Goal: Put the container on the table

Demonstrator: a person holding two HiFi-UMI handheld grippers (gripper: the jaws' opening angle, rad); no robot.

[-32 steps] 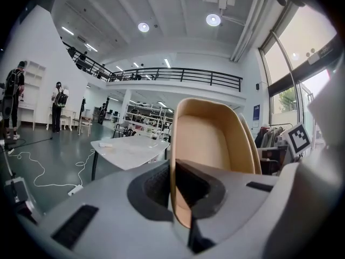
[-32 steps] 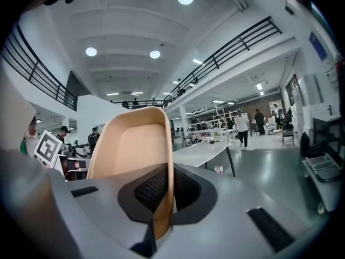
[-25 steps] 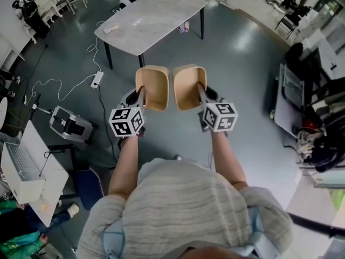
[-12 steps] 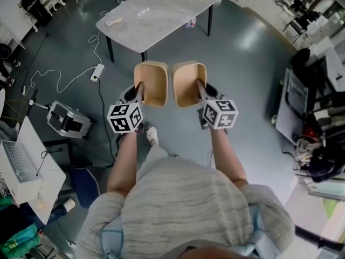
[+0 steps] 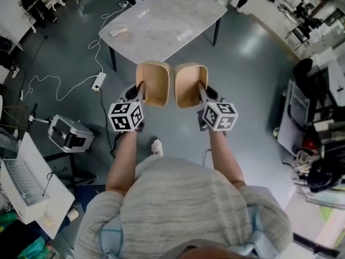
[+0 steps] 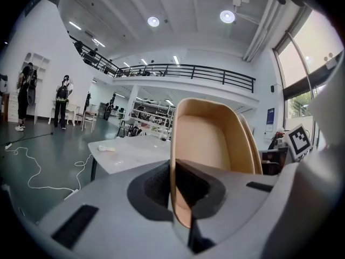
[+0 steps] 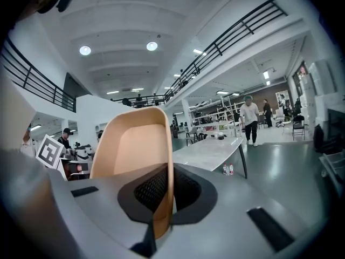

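Observation:
Two tan plastic containers are carried side by side over the floor, short of the white marble table [image 5: 161, 23]. My left gripper [image 5: 141, 93] is shut on the near rim of the left container [image 5: 153, 85]. My right gripper [image 5: 200, 93] is shut on the rim of the right container [image 5: 190, 85]. In the left gripper view the container [image 6: 213, 144] stands up from the closed jaws of the left gripper [image 6: 180, 198], with the table [image 6: 135, 150] ahead to the left. In the right gripper view the other container [image 7: 135, 144] rises from the right gripper [image 7: 161, 209], the table [image 7: 210, 150] beyond it.
A small pale object [image 5: 118, 31] lies on the table's left part. A power strip with white cable [image 5: 98, 80] and a grey box [image 5: 70, 134] sit on the floor at left. A laptop desk [image 5: 24, 182] is nearer left; racks crowd the right. Bottles [image 7: 227, 169] stand under the table.
The table has drawn nearer and lower in the head view as the person walks towards it. Both grippers keep their hold on the containers, side by side as before.

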